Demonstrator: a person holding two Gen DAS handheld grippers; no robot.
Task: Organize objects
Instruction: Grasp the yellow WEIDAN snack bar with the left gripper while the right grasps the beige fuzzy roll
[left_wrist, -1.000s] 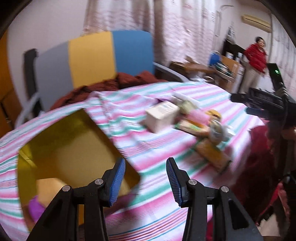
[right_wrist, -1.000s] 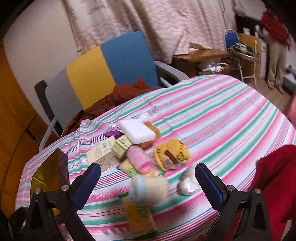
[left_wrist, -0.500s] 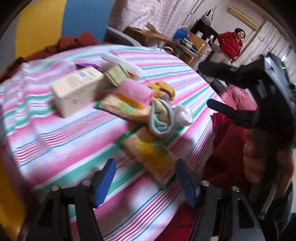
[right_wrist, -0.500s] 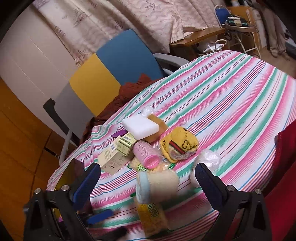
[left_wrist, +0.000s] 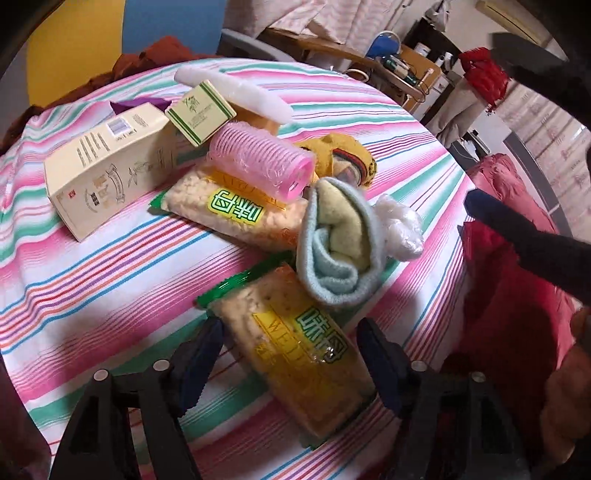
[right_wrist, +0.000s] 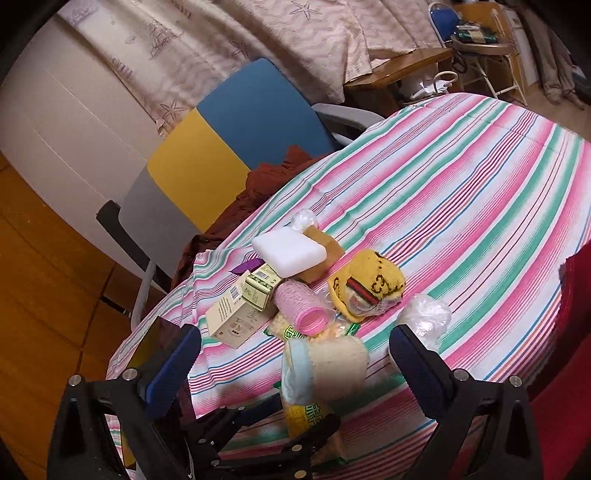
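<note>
The left wrist view sits low and close over the yellow cracker packet (left_wrist: 295, 354) on the pink-and-green striped cloth surface (left_wrist: 92, 280), facing the pile. The right wrist view looks from higher and farther back toward the blue-and-yellow chair (right_wrist: 236, 147). Both share the pile, including the pink ribbed hair roller (left_wrist: 258, 166).

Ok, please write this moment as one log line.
left tool: open, around cracker pack, not closed | right tool: open, above pile | pile on striped cloth
</note>
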